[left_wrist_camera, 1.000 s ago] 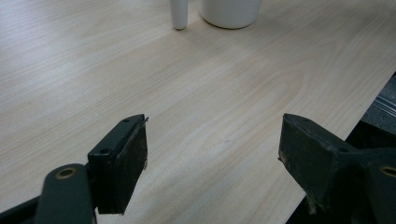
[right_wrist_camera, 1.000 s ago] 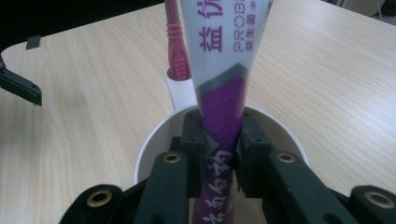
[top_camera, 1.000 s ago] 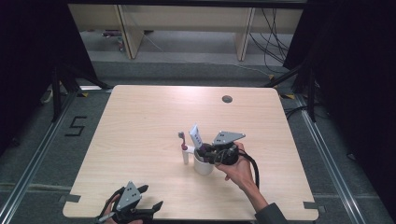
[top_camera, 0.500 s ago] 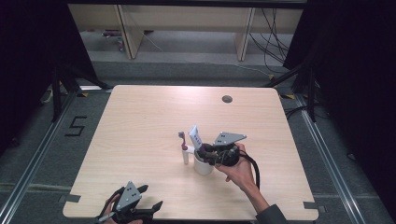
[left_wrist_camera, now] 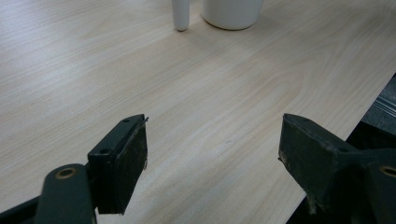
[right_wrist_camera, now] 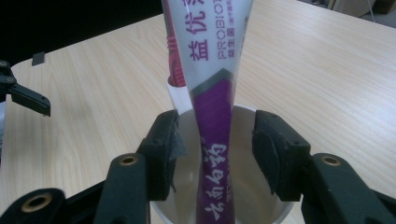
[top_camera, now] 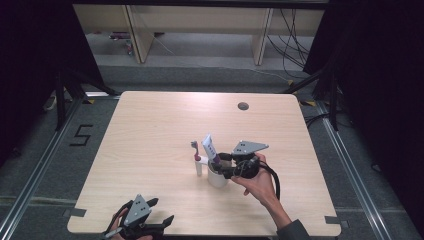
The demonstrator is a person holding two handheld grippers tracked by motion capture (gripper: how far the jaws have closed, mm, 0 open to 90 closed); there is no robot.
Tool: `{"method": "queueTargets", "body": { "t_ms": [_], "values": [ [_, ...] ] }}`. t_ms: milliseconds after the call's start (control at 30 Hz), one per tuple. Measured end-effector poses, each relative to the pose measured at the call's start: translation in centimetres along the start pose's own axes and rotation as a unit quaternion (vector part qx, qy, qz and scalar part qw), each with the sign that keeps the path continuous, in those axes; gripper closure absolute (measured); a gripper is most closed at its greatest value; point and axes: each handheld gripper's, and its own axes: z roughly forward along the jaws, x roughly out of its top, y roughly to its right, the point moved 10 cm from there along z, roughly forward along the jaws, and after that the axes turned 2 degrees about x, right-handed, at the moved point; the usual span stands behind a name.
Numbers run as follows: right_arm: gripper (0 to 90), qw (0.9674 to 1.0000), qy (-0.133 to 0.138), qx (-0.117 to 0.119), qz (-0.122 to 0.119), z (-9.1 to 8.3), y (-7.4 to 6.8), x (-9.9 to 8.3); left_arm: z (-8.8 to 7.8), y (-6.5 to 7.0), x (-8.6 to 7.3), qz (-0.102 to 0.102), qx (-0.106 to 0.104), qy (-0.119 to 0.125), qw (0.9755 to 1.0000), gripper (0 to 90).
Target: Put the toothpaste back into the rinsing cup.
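A white cup (top_camera: 218, 178) stands mid-table with a white and purple toothpaste tube (top_camera: 209, 146) upright in it. My right gripper (top_camera: 220, 163) reaches over the cup from the right. In the right gripper view the tube (right_wrist_camera: 213, 88) stands between the pads of my right gripper (right_wrist_camera: 215, 140) with a gap on each side; the jaws have just been opening and stand open. A toothbrush (top_camera: 195, 148) stands in a white holder (top_camera: 198, 168) left of the cup. My left gripper (top_camera: 151, 212) rests open and empty at the near edge, its jaws (left_wrist_camera: 215, 140) wide over bare wood.
The wooden table (top_camera: 150, 130) has a round cable hole (top_camera: 243, 106) at the back right. The table's edge (left_wrist_camera: 373, 100) runs close beside the left gripper. Dark floor and metal rails surround the table.
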Motion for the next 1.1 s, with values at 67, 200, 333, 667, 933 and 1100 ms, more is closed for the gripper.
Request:
{"method": "queueTargets", "body": {
  "t_ms": [67,200,333,667,933,1100],
  "values": [
    [48.6,0.9999,-0.001,0.003,0.011,-0.2,-0.1,0.0,0.0,0.0,0.0,0.001,0.002,0.000,1.0000,23.4],
    [43.1,0.9999,0.009,-0.005,0.014,-0.6,0.0,0.3,0.0,0.0,0.0,0.000,0.000,0.000,1.0000,23.4],
    [40.8,0.9994,0.022,-0.012,0.025,-1.5,0.1,0.8,0.0,0.0,0.0,0.001,0.002,0.000,1.0000,23.4],
    [36.1,0.9979,0.032,-0.033,0.046,-3.4,1.2,0.9,0.0,0.0,0.0,0.002,0.001,0.001,1.0000,23.4],
    [32.4,0.9966,0.043,-0.044,0.056,-4.8,2.2,0.6,0.0,-0.1,0.0,0.002,0.001,0.001,1.0000,23.3],
    [30.3,0.9955,0.038,-0.054,0.067,-5.7,2.9,-0.1,0.0,0.0,0.1,-0.002,0.001,0.006,1.0000,23.0]
  ]
}}
